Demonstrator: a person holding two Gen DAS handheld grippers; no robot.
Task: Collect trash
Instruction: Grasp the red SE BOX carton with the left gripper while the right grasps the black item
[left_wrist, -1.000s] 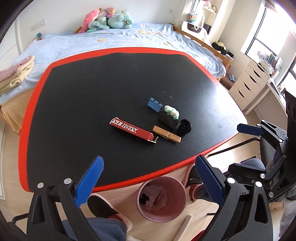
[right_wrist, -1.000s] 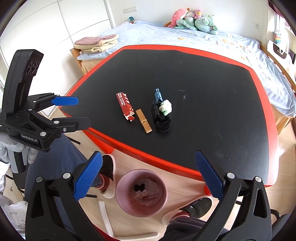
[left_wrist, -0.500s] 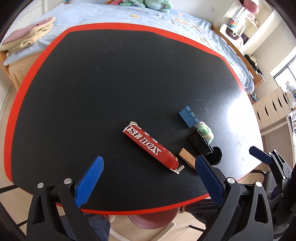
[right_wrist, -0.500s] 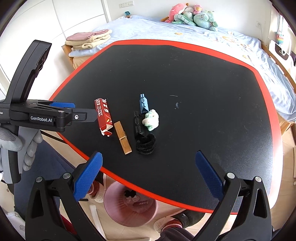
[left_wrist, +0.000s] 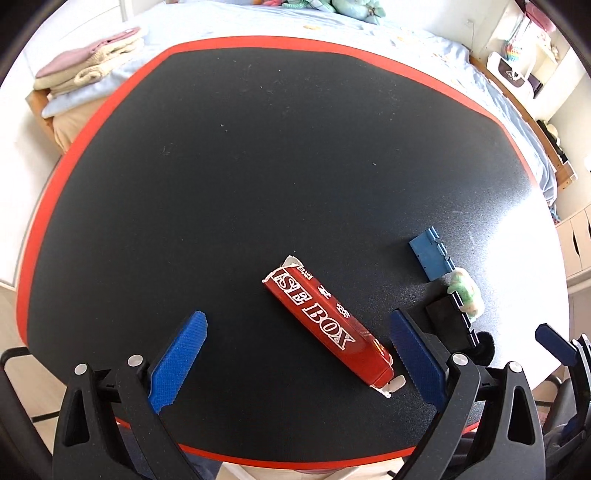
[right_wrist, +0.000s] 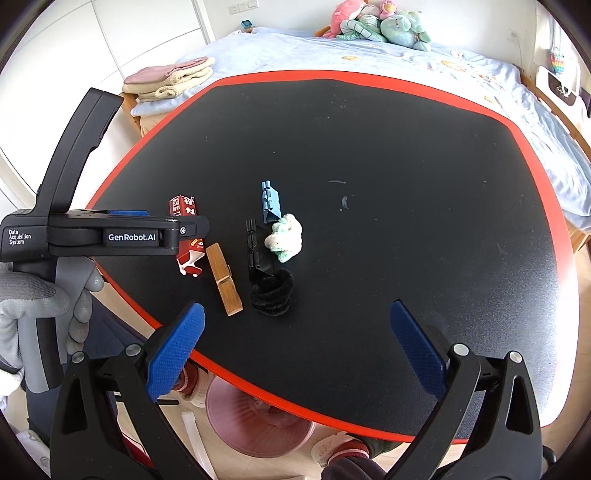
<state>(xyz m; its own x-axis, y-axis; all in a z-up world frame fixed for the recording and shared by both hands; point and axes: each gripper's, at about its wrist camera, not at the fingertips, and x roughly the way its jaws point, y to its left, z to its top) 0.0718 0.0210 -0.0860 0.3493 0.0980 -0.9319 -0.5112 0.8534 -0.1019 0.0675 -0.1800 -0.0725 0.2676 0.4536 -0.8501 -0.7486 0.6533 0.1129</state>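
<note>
A torn red box (left_wrist: 325, 325) printed "BOX" lies on the black table (left_wrist: 258, 147). My left gripper (left_wrist: 299, 358) is open low over it, and the box's near end sits close to the right finger. Right of the box are a blue clip (left_wrist: 430, 258), a green-white crumpled wad (left_wrist: 465, 291), a black clip (left_wrist: 447, 321) and a black hair tie (left_wrist: 484, 345). My right gripper (right_wrist: 295, 354) hangs open and empty above the table's near edge, short of a wooden clothespin (right_wrist: 223, 278) and the hair tie (right_wrist: 273, 291). The left tool hides part of the red box (right_wrist: 184, 206).
A pink waste bin (right_wrist: 255, 424) with some trash in it stands on the floor under the table's near edge, beside a person's shoes. A gloved hand (right_wrist: 33, 306) holds the left tool. A bed with folded towels (right_wrist: 170, 79) and plush toys lies behind the table.
My left gripper has come forward and down over the table until the red box lies between its open fingers. The right gripper has moved forward over the table edge, and the bin has slid mostly under it.
</note>
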